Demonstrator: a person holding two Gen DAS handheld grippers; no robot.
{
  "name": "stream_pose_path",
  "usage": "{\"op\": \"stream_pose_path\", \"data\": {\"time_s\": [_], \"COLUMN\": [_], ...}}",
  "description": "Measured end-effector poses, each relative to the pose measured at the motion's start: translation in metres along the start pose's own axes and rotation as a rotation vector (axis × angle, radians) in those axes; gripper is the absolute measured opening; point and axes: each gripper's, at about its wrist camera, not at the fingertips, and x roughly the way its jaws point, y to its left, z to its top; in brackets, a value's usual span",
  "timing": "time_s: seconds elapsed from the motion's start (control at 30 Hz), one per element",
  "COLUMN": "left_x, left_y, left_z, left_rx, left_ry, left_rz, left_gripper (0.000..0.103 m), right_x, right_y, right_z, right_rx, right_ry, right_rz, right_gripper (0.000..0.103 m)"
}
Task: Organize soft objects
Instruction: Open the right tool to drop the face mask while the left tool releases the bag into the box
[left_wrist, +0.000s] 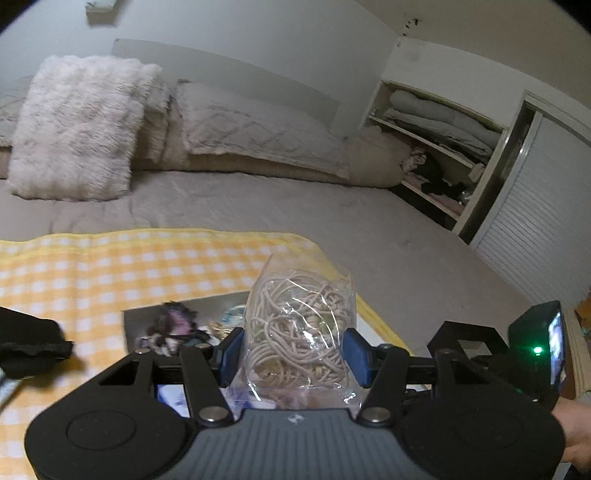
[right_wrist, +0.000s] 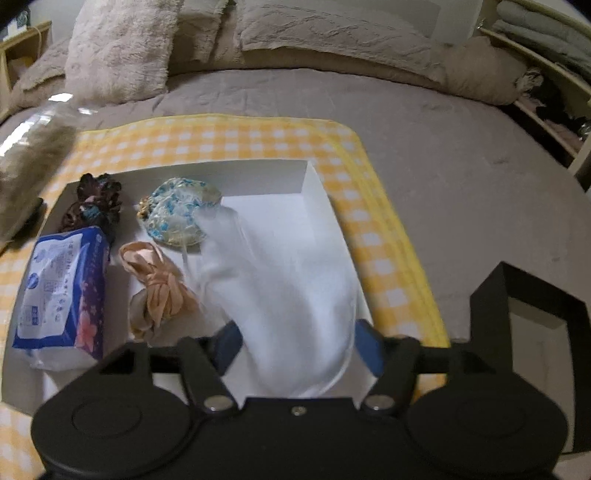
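Left gripper (left_wrist: 293, 354): blue fingers (left_wrist: 231, 354) clamped on a clear plastic bag of beige cord (left_wrist: 299, 321), held upright above the white box (left_wrist: 147, 325).

Right gripper (right_wrist: 297, 347): fingers (right_wrist: 369, 350) apart, w/ a white gauzy pouch (right_wrist: 295, 295) between them. Pouch is blurred, lies over the right half of the white box (right_wrist: 317, 192); can't tell if the pads touch it, looks loose.

Box sits on a yellow checked cloth (right_wrist: 258, 136) spread at the near edge of the bed (right_wrist: 461, 166). Inside the box, left half: blue tissue pack (right_wrist: 59, 288) at the near left corner, dark floral scrunchie (right_wrist: 94, 203) at the far left corner, peach ribbon bundle (right_wrist: 159, 284) just beside the pack, blue-flowered fabric pouch (right_wrist: 181, 210) towards the far wall, touching the white pouch.

Fluffy pillow (left_wrist: 77, 125) and a second pillow (left_wrist: 255, 129) along the bed's far edge. Open shelf w/ folded bedding (left_wrist: 436, 122) off the bed's right corner. Dark cloth (left_wrist: 33, 343) on the checked cloth, left of the box.
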Motion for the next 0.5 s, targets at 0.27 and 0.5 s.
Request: {"op": "stream_pose_path", "data": {"time_s": [0.27,0.5], "left_x": [0.042,0.078], "left_y": [-0.018,-0.04], "left_z": [-0.01,-0.027], "left_rx": [-0.001,0.047], "left_ry": [0.06,0.112], "left_rz": [-0.063,-0.179], "left_gripper": [0.058,0.058], "right_x": [-0.013,-0.029], "right_y": [-0.026,-0.064], "right_z": [-0.007,-0.009], "right_rx": [0.056,0.242], "right_ry": [-0.009,-0.055], "right_rz": [0.039,-0.011], "right_gripper": [0.08,0.08]}}
